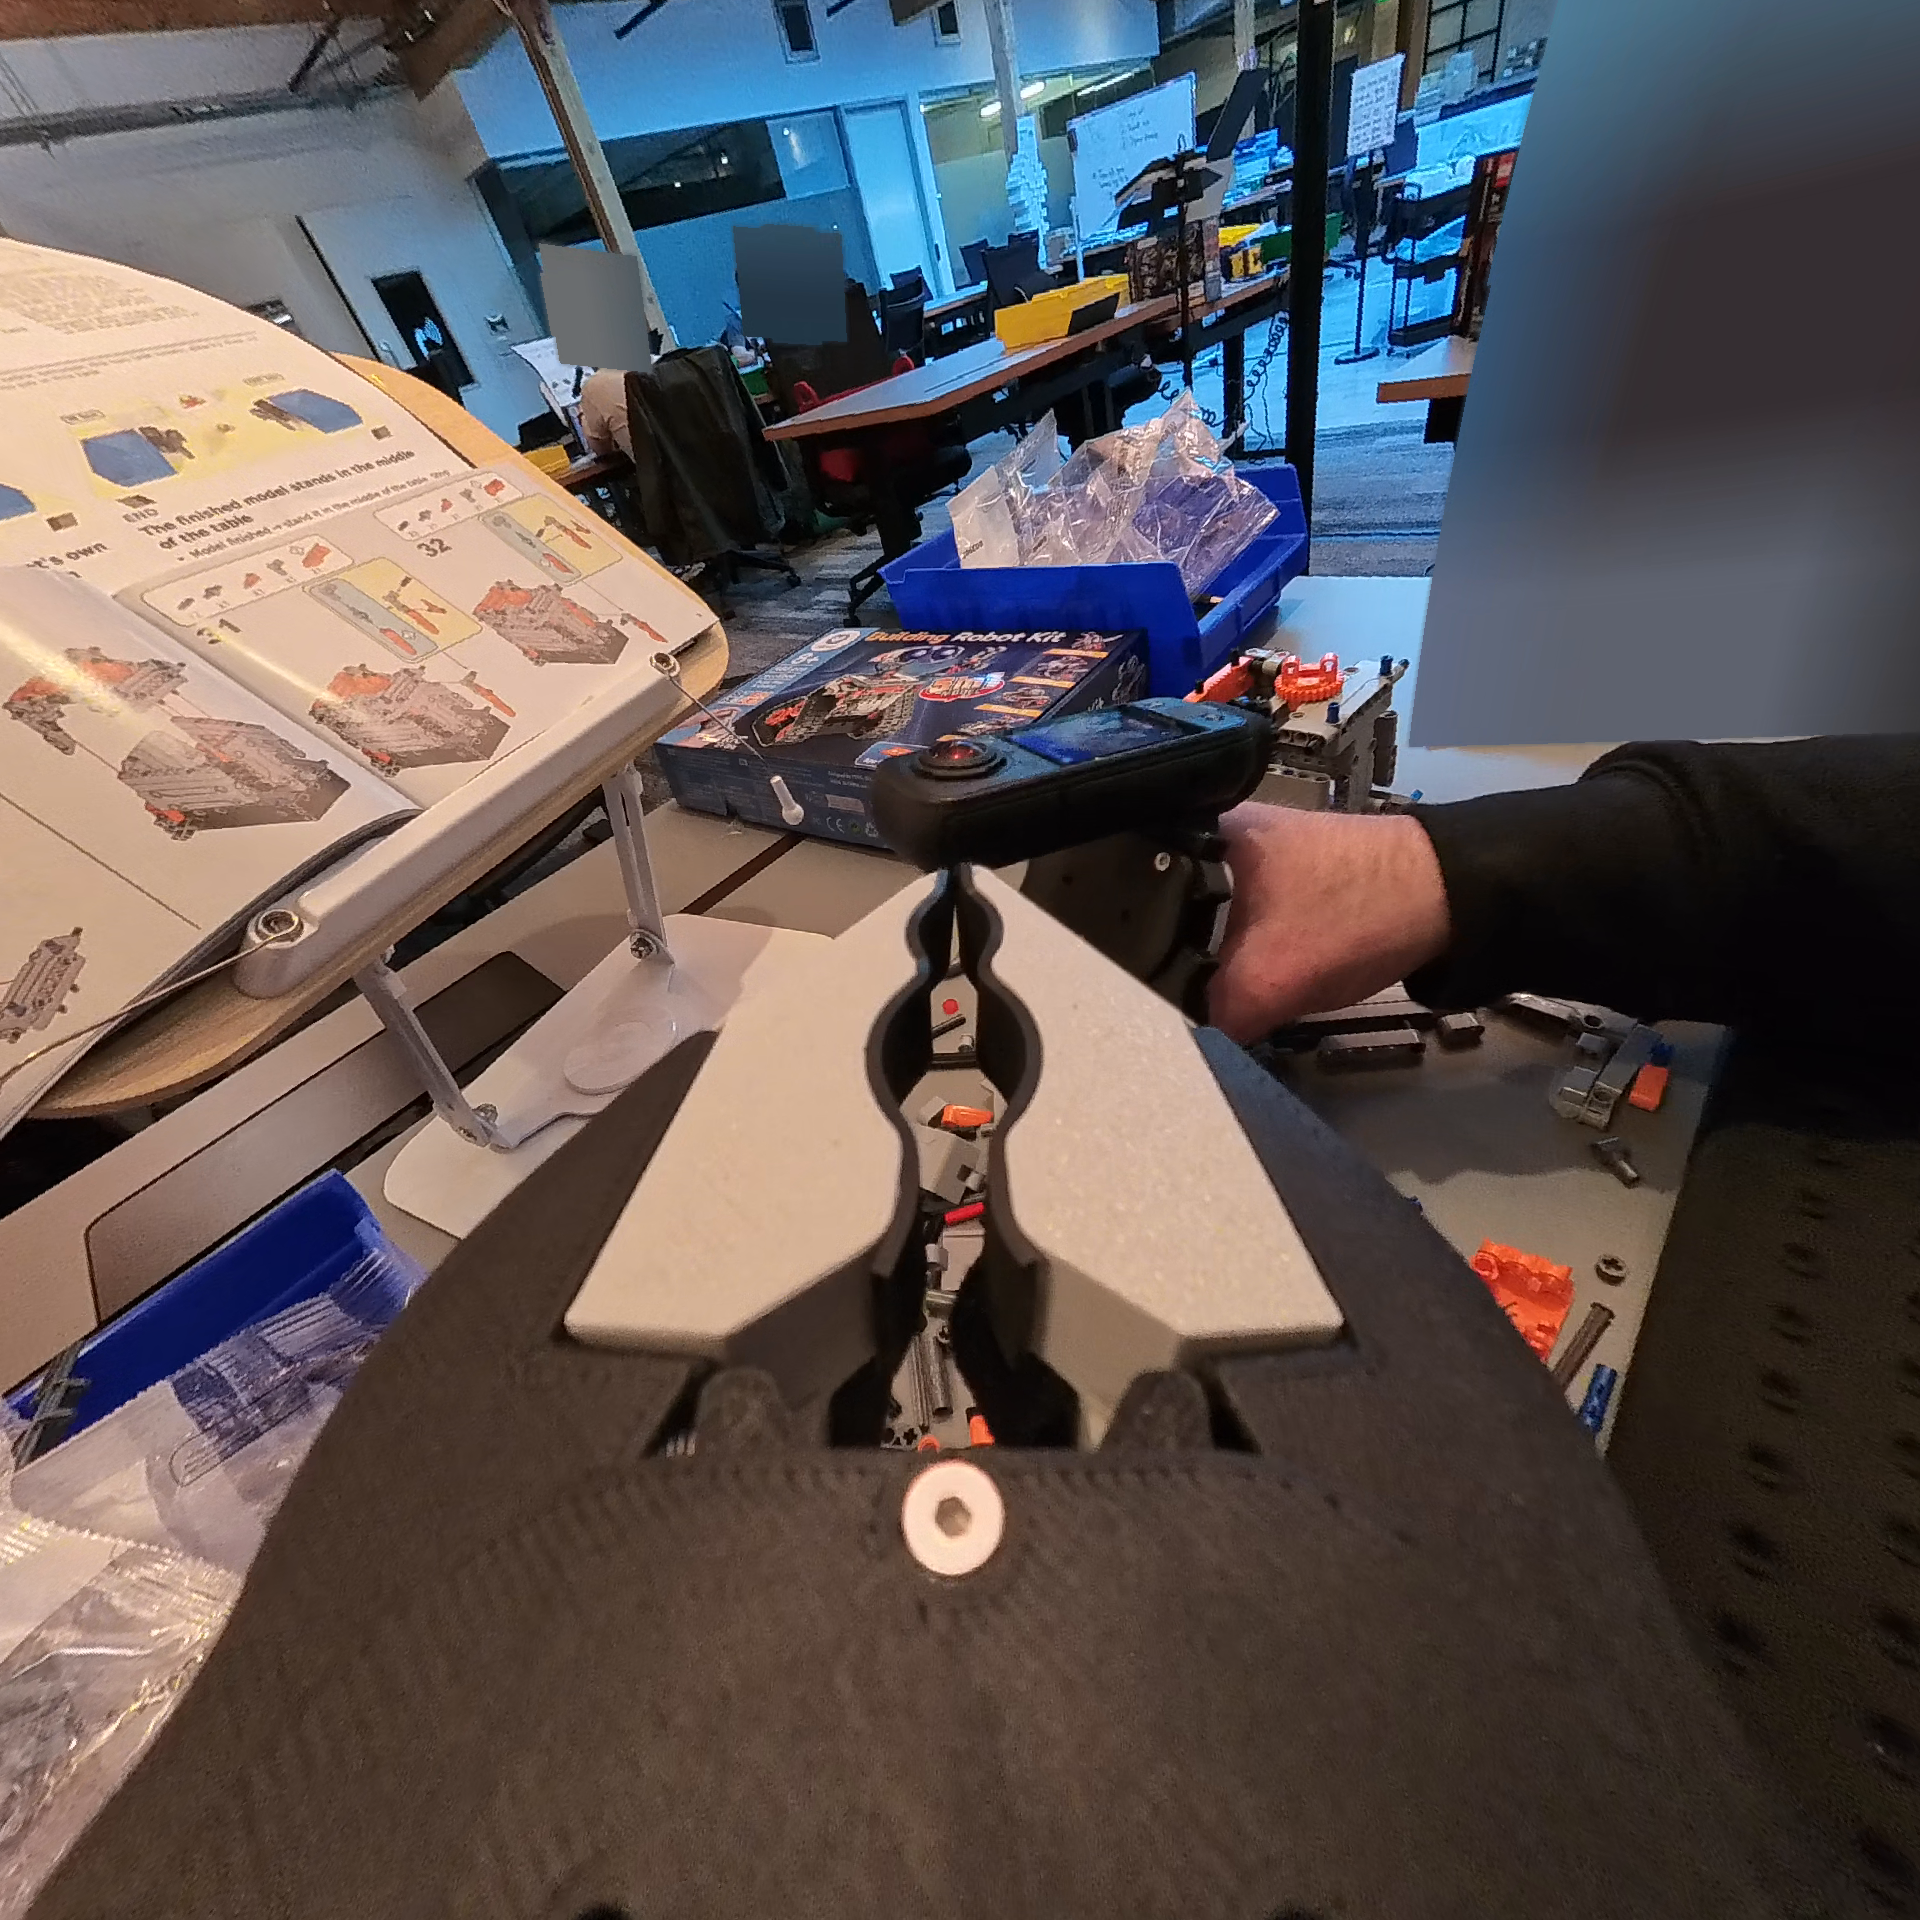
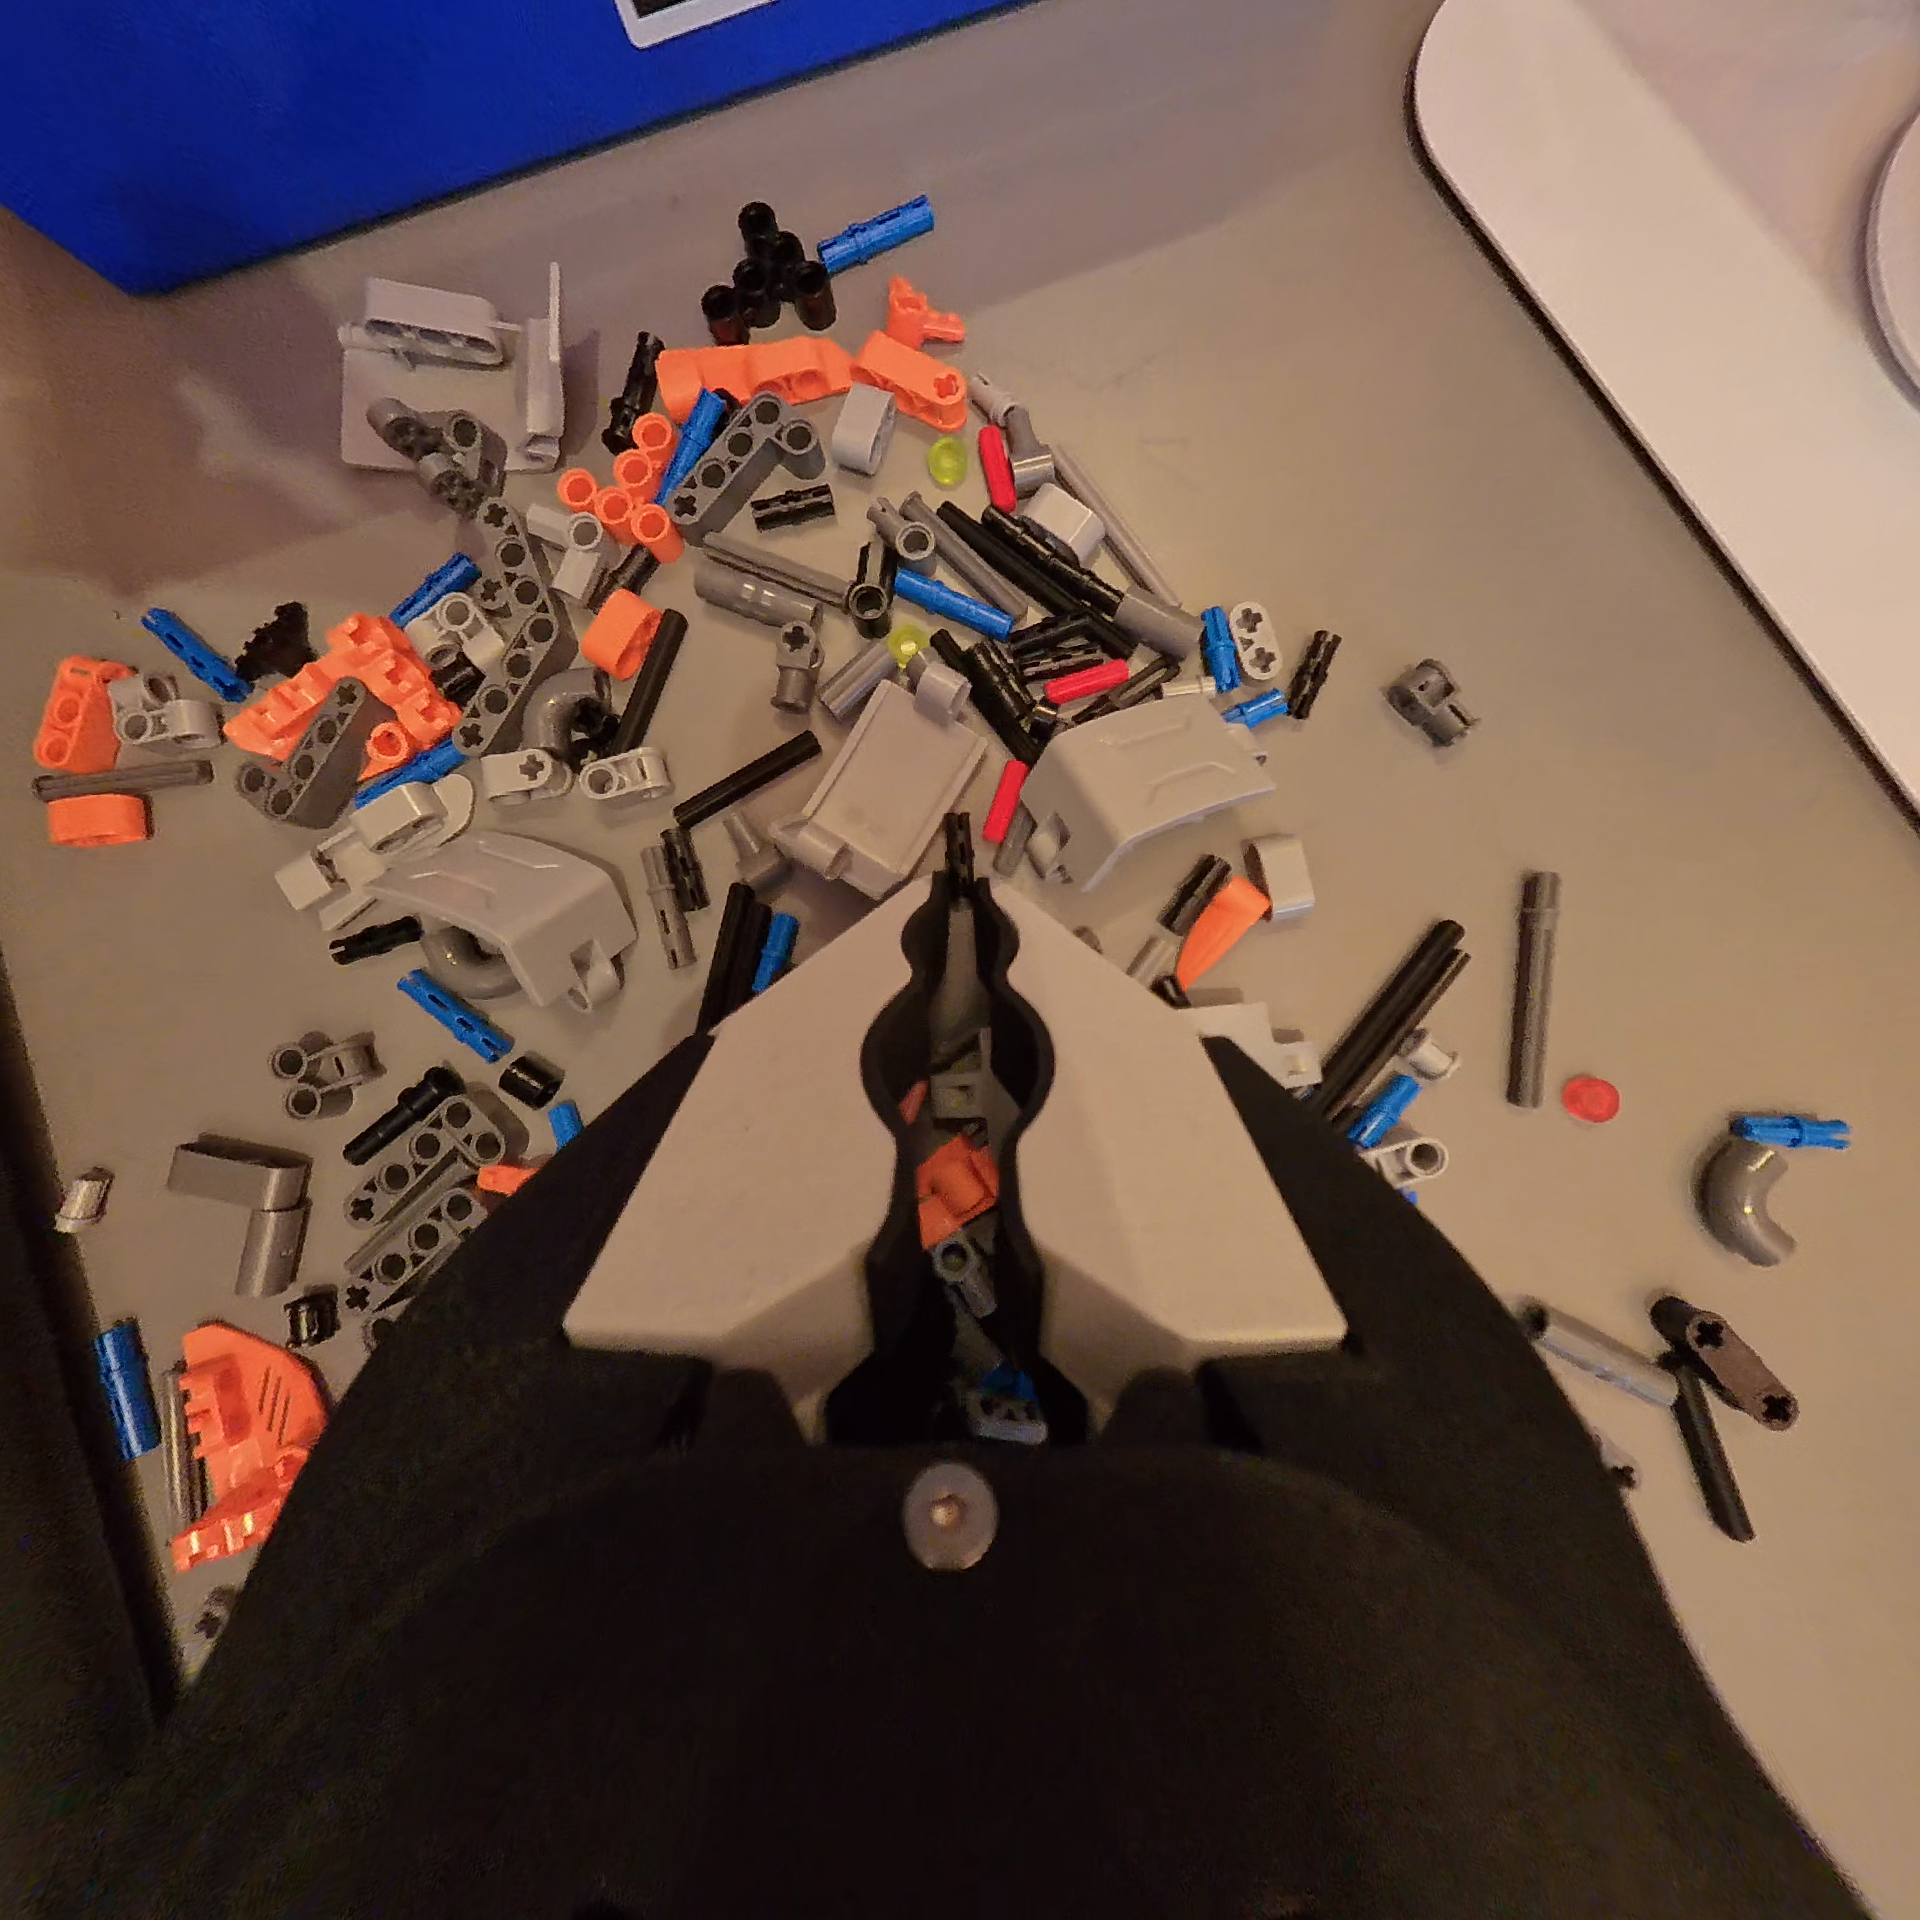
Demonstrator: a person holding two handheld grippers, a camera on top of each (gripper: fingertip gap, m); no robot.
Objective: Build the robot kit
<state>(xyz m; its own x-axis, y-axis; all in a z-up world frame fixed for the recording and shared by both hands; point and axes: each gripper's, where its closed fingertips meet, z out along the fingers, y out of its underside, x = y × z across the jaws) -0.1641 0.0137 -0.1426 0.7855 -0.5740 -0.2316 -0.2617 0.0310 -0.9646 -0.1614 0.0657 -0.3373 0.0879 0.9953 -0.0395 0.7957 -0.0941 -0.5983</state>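
Note:
My right gripper (image 2: 961,883) points down over a pile of loose grey, black, orange and blue building pieces (image 2: 727,644) on a grey table. It is shut on a small black pin (image 2: 958,844) that sticks out past its tips, above a grey panel piece (image 2: 883,790). My left gripper (image 1: 951,883) is shut with nothing visible between its tips, held above the table. In the left wrist view, a hand (image 1: 1320,914) holds the right gripper's black camera body (image 1: 1070,790) just beyond my left fingertips.
An open instruction booklet (image 1: 260,644) rests on a white stand (image 1: 623,1018) at the left. A blue kit box (image 1: 904,717), a blue bin of plastic bags (image 1: 1101,592) and a part-built model (image 1: 1320,717) lie beyond. Another blue bin (image 2: 312,104) borders the pile. Across from one pair of fingers to the other is roughly 20 cm.

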